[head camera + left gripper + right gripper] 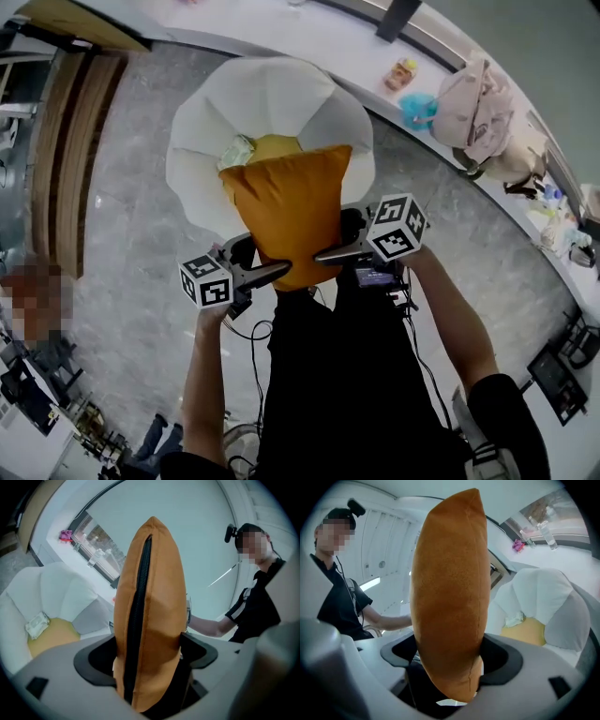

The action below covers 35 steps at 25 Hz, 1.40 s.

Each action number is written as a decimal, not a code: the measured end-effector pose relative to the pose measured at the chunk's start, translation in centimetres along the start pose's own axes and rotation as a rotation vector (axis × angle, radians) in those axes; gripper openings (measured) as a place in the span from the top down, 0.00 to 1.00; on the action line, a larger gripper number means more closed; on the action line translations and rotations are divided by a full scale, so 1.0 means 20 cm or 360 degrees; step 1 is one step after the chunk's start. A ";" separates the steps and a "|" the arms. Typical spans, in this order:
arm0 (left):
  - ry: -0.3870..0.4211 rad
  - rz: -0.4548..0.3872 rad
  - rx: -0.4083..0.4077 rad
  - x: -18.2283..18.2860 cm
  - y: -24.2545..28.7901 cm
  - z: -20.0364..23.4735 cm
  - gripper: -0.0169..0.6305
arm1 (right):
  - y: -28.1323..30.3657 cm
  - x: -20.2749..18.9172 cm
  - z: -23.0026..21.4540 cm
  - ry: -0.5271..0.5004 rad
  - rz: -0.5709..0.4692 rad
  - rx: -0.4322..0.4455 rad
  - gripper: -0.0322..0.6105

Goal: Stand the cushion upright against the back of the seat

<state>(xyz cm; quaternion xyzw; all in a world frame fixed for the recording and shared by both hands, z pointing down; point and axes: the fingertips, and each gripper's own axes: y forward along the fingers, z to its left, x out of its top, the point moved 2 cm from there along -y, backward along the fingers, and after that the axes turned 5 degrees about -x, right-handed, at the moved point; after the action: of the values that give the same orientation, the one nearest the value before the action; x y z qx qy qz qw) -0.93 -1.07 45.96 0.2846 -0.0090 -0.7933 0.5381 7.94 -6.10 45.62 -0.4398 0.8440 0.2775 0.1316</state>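
Cushion (286,211) being carried over the white chair (272,94), pinched from both sides.
The left gripper (279,270) is clamping the zipper edge and the right gripper (325,254) is biting the opposite edge, both sets of jaws spread wide around the orange padding. The cushion is hanging edge-up near the chair's yellow seat (277,146), not resting on it.
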 end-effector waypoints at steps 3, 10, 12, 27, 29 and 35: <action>-0.0008 0.0003 0.0050 -0.03 0.07 0.14 0.29 | 0.04 -0.04 -0.15 -0.0037 0.0124 -0.0001 0.29; 0.0011 0.0132 0.0187 -0.15 0.18 0.51 0.30 | 0.19 -0.13 -0.50 -0.0208 0.0313 -0.0089 0.30; 0.0065 0.0182 0.0256 -0.18 0.20 0.63 0.31 | 0.24 -0.16 -0.61 -0.0263 0.0394 -0.0145 0.30; 0.0455 0.0418 0.0539 -0.24 0.33 1.42 0.40 | 0.61 -0.27 -1.34 -0.0632 0.0498 -0.0392 0.34; 0.0502 0.0460 0.0576 -0.25 0.35 1.53 0.40 | 0.67 -0.28 -1.43 -0.0672 0.0548 -0.0440 0.34; 0.0623 0.0539 0.0733 -0.25 0.40 1.83 0.41 | 0.80 -0.28 -1.74 -0.0810 0.0603 -0.0591 0.37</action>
<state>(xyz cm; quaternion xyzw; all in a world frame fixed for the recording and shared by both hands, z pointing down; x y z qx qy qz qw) -9.76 -10.75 81.40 0.5399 -0.1316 -0.6003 0.5752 -1.05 -15.35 82.06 -0.2090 0.7859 0.5459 0.2014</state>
